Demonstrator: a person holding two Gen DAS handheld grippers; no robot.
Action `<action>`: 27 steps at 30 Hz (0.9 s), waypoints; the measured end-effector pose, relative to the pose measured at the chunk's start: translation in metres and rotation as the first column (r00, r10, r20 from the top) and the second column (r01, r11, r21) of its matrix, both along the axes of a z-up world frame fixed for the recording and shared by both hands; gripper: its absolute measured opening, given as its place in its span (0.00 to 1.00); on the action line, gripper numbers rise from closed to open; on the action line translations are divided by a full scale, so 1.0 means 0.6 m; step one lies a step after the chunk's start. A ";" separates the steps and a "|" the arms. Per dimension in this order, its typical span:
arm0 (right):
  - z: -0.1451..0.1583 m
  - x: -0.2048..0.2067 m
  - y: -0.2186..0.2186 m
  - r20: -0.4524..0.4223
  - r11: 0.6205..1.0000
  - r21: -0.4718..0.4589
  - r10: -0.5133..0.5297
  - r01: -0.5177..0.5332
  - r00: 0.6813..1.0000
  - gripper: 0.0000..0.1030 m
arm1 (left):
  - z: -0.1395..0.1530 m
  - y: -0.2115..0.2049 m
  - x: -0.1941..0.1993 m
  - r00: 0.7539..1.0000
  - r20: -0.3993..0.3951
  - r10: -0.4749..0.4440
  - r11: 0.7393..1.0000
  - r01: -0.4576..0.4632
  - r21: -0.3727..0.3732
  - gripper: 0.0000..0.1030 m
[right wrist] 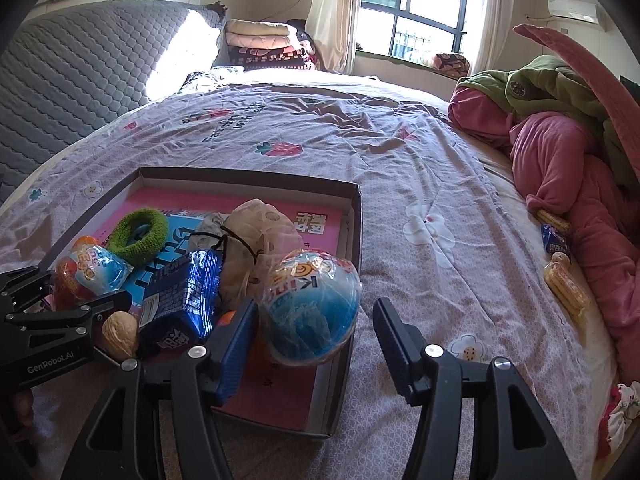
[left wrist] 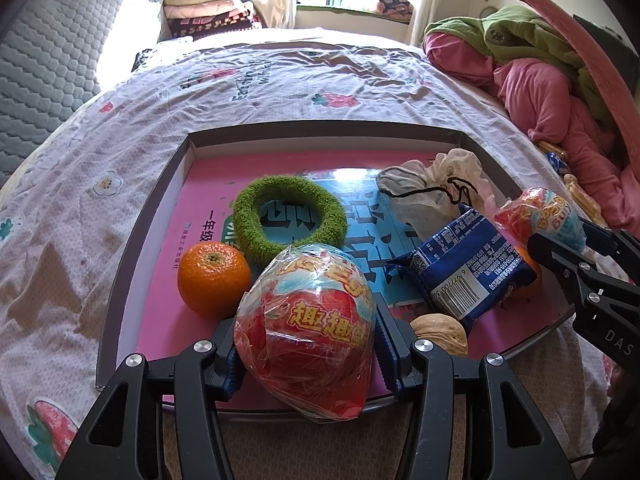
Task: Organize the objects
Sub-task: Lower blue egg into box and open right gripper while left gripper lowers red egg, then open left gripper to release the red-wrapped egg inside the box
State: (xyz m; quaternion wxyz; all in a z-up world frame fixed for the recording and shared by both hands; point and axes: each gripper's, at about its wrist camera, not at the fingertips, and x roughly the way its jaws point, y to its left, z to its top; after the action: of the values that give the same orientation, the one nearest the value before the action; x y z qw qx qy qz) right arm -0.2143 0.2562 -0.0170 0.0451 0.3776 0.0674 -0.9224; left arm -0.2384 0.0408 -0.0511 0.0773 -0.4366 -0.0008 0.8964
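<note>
A shallow cardboard tray (left wrist: 320,130) lies on the bed with a pink book in its bottom. My left gripper (left wrist: 306,332) is shut on a red toy egg (left wrist: 308,344) in crinkled wrap, at the tray's near edge. In the tray lie a mandarin (left wrist: 214,278), a green scrunchie (left wrist: 288,220), a blue snack packet (left wrist: 468,268), a walnut (left wrist: 440,334) and a white drawstring pouch (left wrist: 432,192). My right gripper (right wrist: 316,312) stands open around a blue toy egg (right wrist: 312,308). That egg rests by the tray's right rim (right wrist: 356,240), against the left pad; the right pad is apart.
The flowered bedsheet (right wrist: 400,152) spreads around the tray. A heap of pink and green bedding (right wrist: 560,152) lies at the right, with small snack packs (right wrist: 564,284) along its edge. A grey quilted headboard (right wrist: 80,72) stands at the left.
</note>
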 end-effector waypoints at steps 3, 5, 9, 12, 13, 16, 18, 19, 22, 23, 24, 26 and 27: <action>0.000 -0.001 0.000 0.001 1.000 0.000 -0.003 0.003 1.000 0.60 | 0.001 0.000 0.001 1.000 0.001 0.001 1.000 -0.001 0.001 0.53; 0.001 0.000 0.001 0.000 1.000 -0.002 -0.004 0.004 1.000 0.62 | 0.002 0.000 0.002 1.000 -0.001 0.001 1.000 -0.001 -0.002 0.54; 0.007 0.007 -0.001 -0.013 1.000 -0.007 0.006 -0.006 1.000 0.69 | 0.005 0.002 0.003 1.000 -0.005 -0.002 1.000 0.002 -0.009 0.54; 0.010 0.010 -0.003 -0.017 1.000 -0.003 0.015 -0.015 1.000 0.70 | 0.011 0.004 0.006 1.000 -0.016 -0.005 1.000 0.005 -0.013 0.54; 0.011 0.011 -0.004 -0.018 1.000 -0.001 0.015 -0.015 1.000 0.70 | 0.013 0.004 0.007 1.000 -0.019 -0.005 1.000 0.005 -0.009 0.54; 0.014 0.012 -0.003 -0.024 1.000 -0.003 0.013 -0.013 1.000 0.70 | 0.019 0.004 0.007 1.000 -0.025 -0.004 1.000 0.004 -0.008 0.58; 0.017 0.014 0.000 -0.030 1.000 -0.008 0.011 -0.011 1.000 0.71 | 0.021 0.004 0.007 1.000 -0.029 -0.002 1.000 0.002 -0.009 0.60; 0.018 0.014 0.001 -0.032 1.000 -0.012 0.010 -0.010 0.999 0.71 | 0.023 0.004 0.007 1.000 -0.030 -0.002 1.000 0.002 -0.008 0.60; 0.022 0.017 0.004 -0.038 1.000 -0.018 0.005 -0.006 0.999 0.71 | 0.025 0.004 0.008 0.999 -0.032 0.001 1.000 -0.001 -0.012 0.61; 0.024 0.018 0.005 -0.042 1.000 -0.019 0.003 -0.004 0.999 0.71 | 0.026 0.005 0.009 0.999 -0.032 0.001 1.000 -0.002 -0.013 0.61; 0.026 0.019 0.005 -0.046 1.000 -0.022 0.003 -0.004 0.999 0.71 | 0.027 0.005 0.010 0.999 -0.035 0.002 1.000 -0.003 -0.012 0.61; 0.029 0.021 0.006 -0.051 1.000 -0.025 0.005 -0.006 0.999 0.71 | 0.030 0.005 0.012 0.999 -0.037 0.001 1.000 -0.001 -0.012 0.61; 0.031 0.023 0.005 -0.055 1.000 -0.026 0.006 -0.008 0.998 0.71 | 0.032 0.005 0.013 0.999 -0.041 0.002 1.000 -0.002 -0.013 0.61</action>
State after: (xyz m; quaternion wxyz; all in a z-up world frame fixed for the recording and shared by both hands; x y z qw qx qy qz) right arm -0.2006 0.2594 0.0017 0.0513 0.3515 0.0579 -0.9330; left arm -0.2304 0.0439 -0.0318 0.0736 -0.4186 0.0063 0.9052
